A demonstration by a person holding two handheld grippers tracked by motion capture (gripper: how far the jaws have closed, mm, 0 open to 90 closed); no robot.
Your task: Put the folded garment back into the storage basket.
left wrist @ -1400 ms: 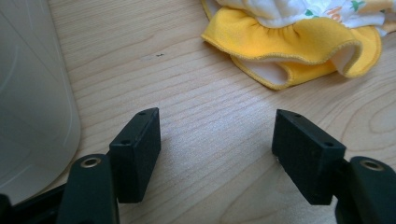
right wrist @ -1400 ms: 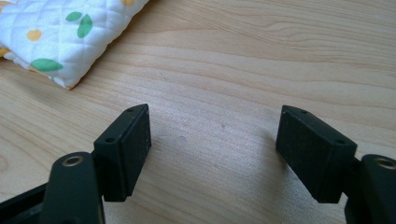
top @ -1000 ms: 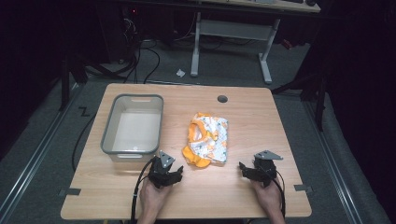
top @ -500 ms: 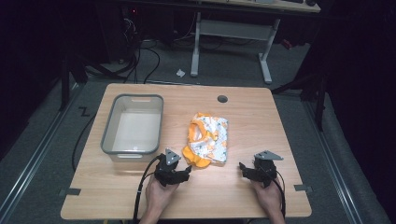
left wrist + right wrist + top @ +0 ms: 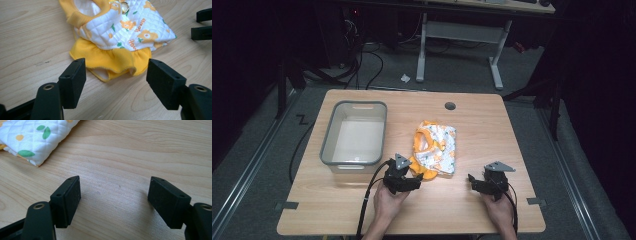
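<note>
1. Your left gripper [image 5: 414,180] sits near the table's front edge, left of centre, in your left hand [image 5: 389,202]. Its jaws stand wide apart with nothing between the pads.
2. In the left gripper view, the left gripper [image 5: 116,75] points at the yellow frill of the garment [image 5: 120,32]. The frill's hem lies just ahead of the jaw tips, apart from both pads.
3. Your right gripper [image 5: 472,181] sits near the front edge, right of centre, in your right hand [image 5: 501,210]. Its jaws are also spread wide and empty.
4. In the right gripper view, the right gripper [image 5: 113,192] looks over bare wood of the table [image 5: 130,152]. A quilted corner of the garment [image 5: 35,137] shows at the upper left, well clear of the jaws.
5. The garment [image 5: 435,149] lies flat near the middle of the table [image 5: 512,135], between your two grippers and slightly beyond them. It is white quilted cloth with orange flowers and green leaves, yellow trim, and a yellow frill at its near end. A small metal ring shows near its far end in the left gripper view.
6. The right gripper's black jaws appear at the right edge of the left gripper view, beside the garment and not touching it.
7. Left of the garment, a grey plastic tub [image 5: 332,137] stands upright on the table, near the garment but apart from it.
8. Beyond the garment, a round cable hole [image 5: 450,106] sits close to the table's far edge.
</note>
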